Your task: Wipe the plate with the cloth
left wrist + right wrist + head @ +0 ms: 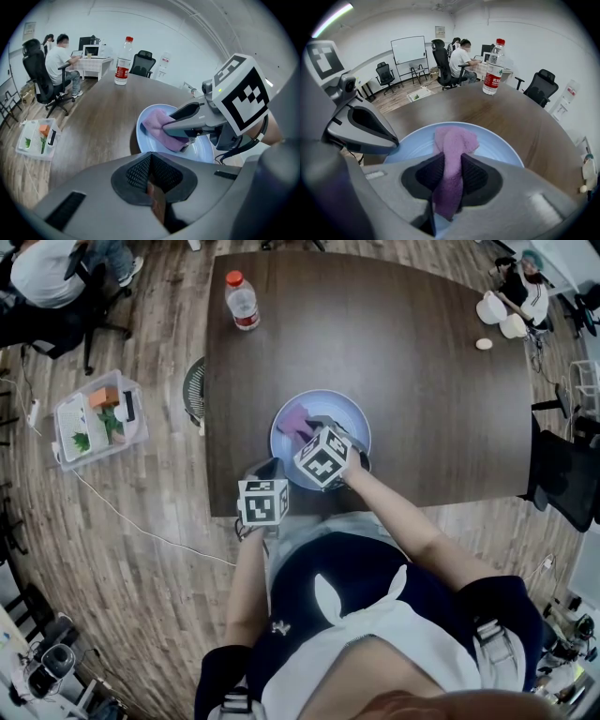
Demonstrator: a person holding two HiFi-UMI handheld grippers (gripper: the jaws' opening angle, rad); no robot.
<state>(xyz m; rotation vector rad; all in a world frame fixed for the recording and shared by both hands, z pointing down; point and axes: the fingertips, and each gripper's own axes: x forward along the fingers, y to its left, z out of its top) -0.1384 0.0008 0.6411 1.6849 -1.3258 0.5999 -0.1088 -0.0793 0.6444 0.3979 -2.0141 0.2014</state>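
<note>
Right gripper (449,162) pinches the cloth (457,138) on the plate (499,147).
Left gripper (150,161) clenched, empty, at plate's lower-left edge, frame centre.

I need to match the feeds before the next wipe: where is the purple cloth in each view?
Head view: centre, cloth on the blue plate.
Left gripper view: right of centre, on the plate, gripped by the right gripper.
Right gripper view: lower centre, clamped between the jaws, its end lying on the plate.
Shared landmark: the water bottle standing farther back on the table.
</note>
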